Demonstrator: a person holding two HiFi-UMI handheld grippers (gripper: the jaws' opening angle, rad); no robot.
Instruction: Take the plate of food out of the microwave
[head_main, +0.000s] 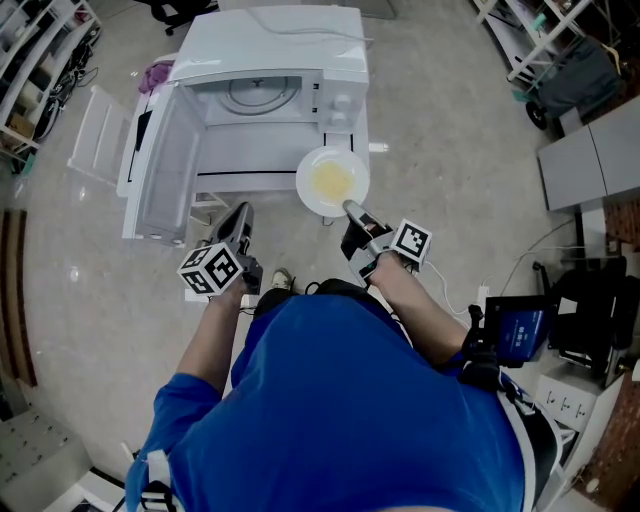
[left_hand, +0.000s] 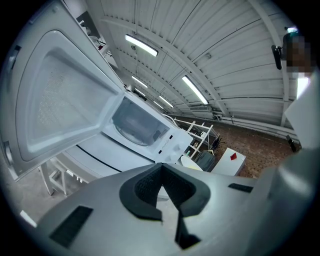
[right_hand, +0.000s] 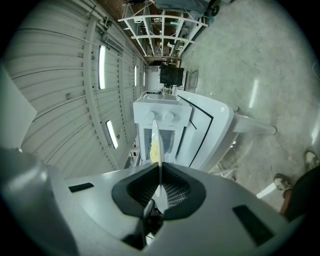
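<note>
Head view: right gripper (head_main: 351, 209) grips plate (head_main: 332, 181); microwave (head_main: 290, 50) lettering seemingly illegible.

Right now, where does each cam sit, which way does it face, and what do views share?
Head view: on the person's head, steeply down on the open microwave, plate; blue torso, arms, left gripper, right gripper show.
Left gripper view: on the left gripper, facing the microwave's open door; own empty jaws show.
Right gripper view: on the right gripper, facing the microwave front; own jaws pinch the plate edge-on.
Shared: all three see the microwave.
</note>
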